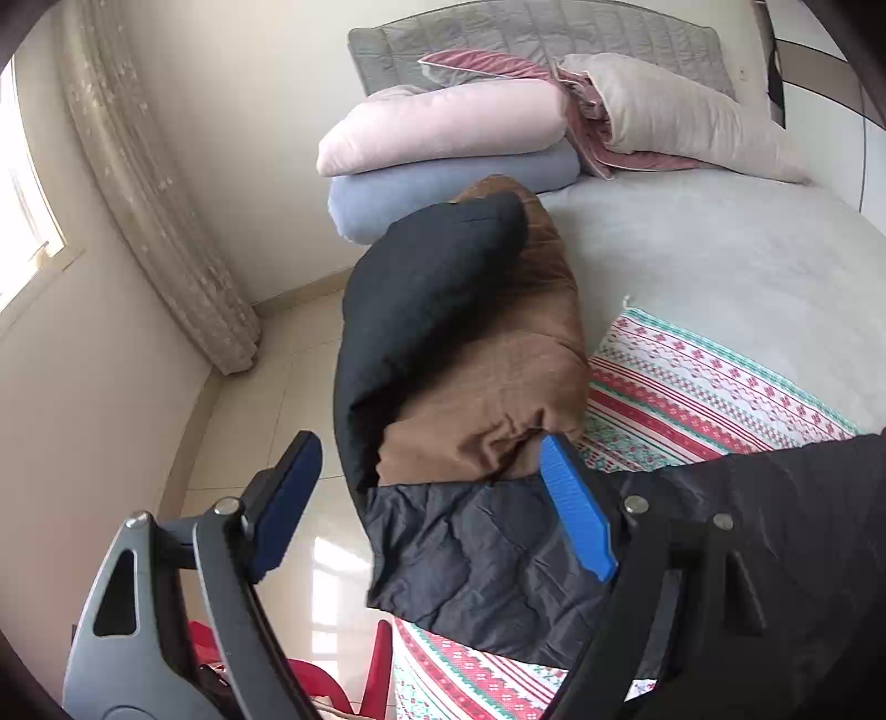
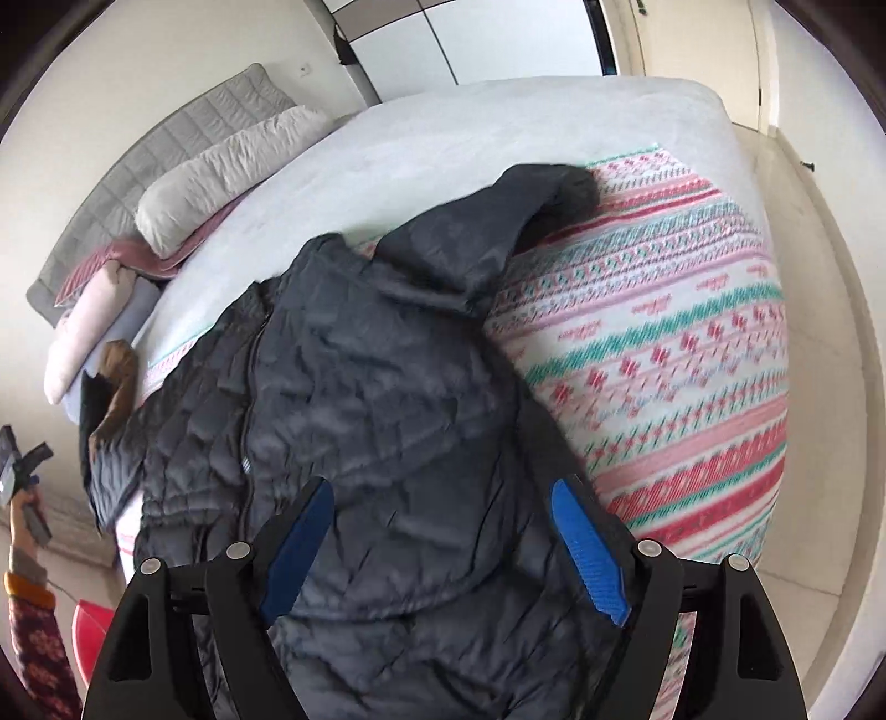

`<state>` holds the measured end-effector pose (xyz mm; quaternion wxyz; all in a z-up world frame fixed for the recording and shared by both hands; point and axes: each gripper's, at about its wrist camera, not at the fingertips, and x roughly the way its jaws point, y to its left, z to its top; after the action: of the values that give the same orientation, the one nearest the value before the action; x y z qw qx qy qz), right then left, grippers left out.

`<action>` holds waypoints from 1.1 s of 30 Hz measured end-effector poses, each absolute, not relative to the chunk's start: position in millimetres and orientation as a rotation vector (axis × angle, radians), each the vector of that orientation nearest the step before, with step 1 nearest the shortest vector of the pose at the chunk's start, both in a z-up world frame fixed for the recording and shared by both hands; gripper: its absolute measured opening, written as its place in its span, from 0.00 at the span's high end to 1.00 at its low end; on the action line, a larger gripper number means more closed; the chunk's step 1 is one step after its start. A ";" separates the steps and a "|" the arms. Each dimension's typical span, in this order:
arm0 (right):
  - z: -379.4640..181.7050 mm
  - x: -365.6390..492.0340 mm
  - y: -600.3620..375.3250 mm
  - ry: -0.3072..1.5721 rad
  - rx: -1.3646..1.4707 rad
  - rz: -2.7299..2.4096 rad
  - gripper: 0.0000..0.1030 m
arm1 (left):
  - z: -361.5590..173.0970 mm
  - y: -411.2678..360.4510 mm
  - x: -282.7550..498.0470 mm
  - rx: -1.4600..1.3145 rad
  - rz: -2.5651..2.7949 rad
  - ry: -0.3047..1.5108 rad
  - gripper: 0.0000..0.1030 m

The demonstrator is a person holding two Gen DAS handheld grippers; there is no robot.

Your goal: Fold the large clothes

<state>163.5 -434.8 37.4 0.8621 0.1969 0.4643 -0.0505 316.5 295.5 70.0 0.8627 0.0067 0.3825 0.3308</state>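
Left gripper — jaws spread wide, holding nothing, poised over the jacket's hood at the bed's edge. Right gripper — likewise wide apart and holding nothing, above the black quilted jacket. Jacket lies spread on the patterned blanket atop the bed, brown lining exposed.

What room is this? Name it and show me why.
A bedroom, most likely: a bed with a padded headboard, stacked pillows, and a curtain by the window. A black jacket lies on the bed.

Sunlit tiled floor, curtained window
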 end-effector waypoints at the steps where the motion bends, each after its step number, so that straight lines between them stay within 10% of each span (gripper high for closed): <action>1: 40.5 180.9 -446.4 0.967 0.418 -0.132 0.18 | 64.7 277.4 320.6 0.026 0.646 0.807 0.20; 15: -55.0 407.0 -598.0 0.958 0.575 -0.379 0.23 | -43.2 15.8 381.1 0.185 0.035 0.916 0.20; 20: -64.4 434.1 -569.4 0.918 0.466 -0.260 0.93 | -64.4 -19.9 389.6 0.138 -0.061 0.927 0.20; 27: 41.7 352.6 -582.3 0.407 -0.004 -0.847 0.97 | -76.2 -28.8 378.8 0.071 -0.121 0.922 0.17; 33: -25.6 331.2 -646.7 0.732 -0.028 -0.972 0.95 | -87.1 -29.1 380.3 -0.038 -0.175 0.958 0.08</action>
<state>331.2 -646.7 -25.6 0.8206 -0.0131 0.3438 -0.4563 380.2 -29.1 -87.1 0.8836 -0.0182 0.4603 -0.0839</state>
